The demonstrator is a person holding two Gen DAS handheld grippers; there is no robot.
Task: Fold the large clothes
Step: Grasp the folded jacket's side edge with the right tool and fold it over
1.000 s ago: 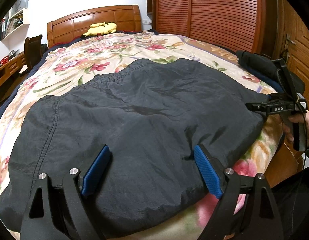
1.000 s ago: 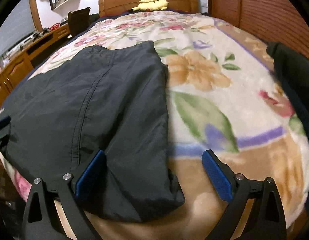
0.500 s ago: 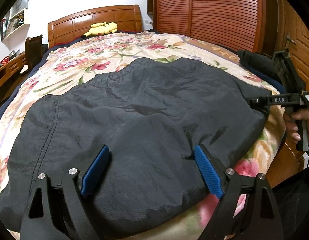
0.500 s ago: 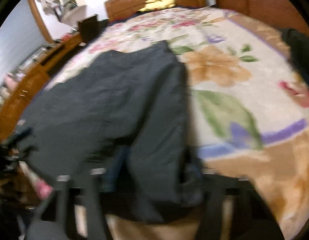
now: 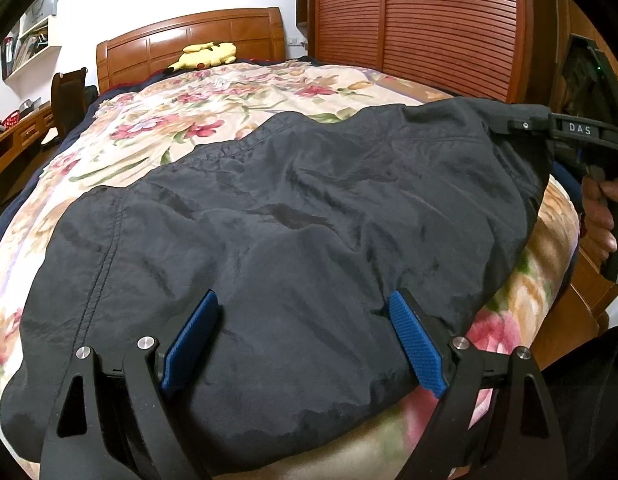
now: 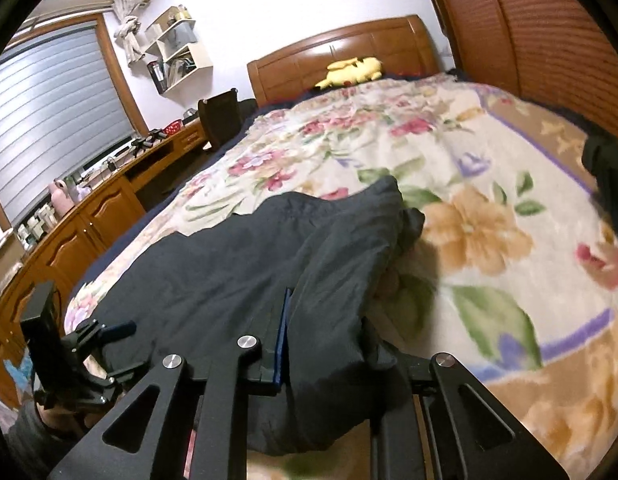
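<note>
The dark jacket lies flat on the flowery blanket. The left gripper is wide open, resting on the jacket's near edge. The right gripper has just been closing and now pinches the jacket's corner, lifting it off the blanket.

The garment is lying on the bed, ahead of and under the left gripper; the plush toy is sitting far beyond, before the headboard.
</note>
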